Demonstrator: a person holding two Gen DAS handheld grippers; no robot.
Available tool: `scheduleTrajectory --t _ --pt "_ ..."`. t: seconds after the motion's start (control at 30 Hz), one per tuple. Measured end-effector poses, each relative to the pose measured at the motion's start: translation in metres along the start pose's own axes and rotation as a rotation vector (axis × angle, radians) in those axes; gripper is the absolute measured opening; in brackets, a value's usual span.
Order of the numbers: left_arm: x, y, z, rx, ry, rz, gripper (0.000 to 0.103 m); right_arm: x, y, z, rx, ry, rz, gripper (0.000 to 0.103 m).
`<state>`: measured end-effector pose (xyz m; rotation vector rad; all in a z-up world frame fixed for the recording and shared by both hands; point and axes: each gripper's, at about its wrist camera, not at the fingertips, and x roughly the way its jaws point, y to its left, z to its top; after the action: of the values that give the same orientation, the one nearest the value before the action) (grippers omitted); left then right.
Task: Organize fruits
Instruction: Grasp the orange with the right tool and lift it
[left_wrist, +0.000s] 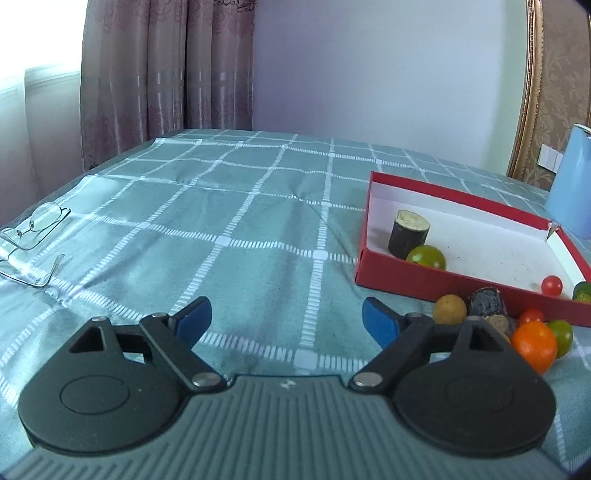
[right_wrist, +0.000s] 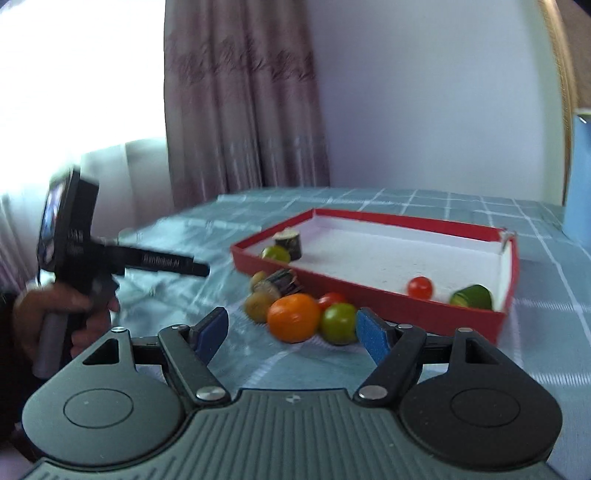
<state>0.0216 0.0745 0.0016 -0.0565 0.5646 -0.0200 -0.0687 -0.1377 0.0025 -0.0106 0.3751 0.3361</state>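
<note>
A teal checked cloth (left_wrist: 229, 206) covers the table, and at its right side lies the red box (right_wrist: 373, 295), shallow and white inside. It already holds a dark cylinder piece (left_wrist: 408, 232) and a green fruit (left_wrist: 426, 257) at its far left, and a cherry tomato (right_wrist: 420, 287) with a cut green piece (right_wrist: 472, 296) at its near right.

Outside the box, just beside its near wall, sits a loose cluster: the orange (right_wrist: 293, 317), a green tomato (right_wrist: 338, 323), a red tomato (right_wrist: 331, 300), two tan fruits (right_wrist: 258, 308) and a dark chunk (right_wrist: 280, 282).

The right gripper (right_wrist: 291, 332) is spread wide and holds nothing, its mouth facing the orange. The left gripper (left_wrist: 286, 321), equally wide and unladen, hovers over bare cloth to the left of the pile.

The orange looks firm and light but round and smooth, so it would likely roll; pinching across its widest middle seems safest. The tomatoes probably bruise easily.

White lettering on the left gripper's body, seen from the right wrist, is too blurred to read.
</note>
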Motion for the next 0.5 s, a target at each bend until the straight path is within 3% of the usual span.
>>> scheduleTrajectory --t 0.3,0.5 --pt "0.004 0.008 0.0 -0.062 0.016 -0.032 0.087 0.036 0.012 0.007 -0.03 0.144 0.035 0.075" --pt "0.003 0.01 0.0 -0.071 0.013 -0.038 0.087 0.056 0.008 0.011 -0.005 0.19 0.023 0.068"
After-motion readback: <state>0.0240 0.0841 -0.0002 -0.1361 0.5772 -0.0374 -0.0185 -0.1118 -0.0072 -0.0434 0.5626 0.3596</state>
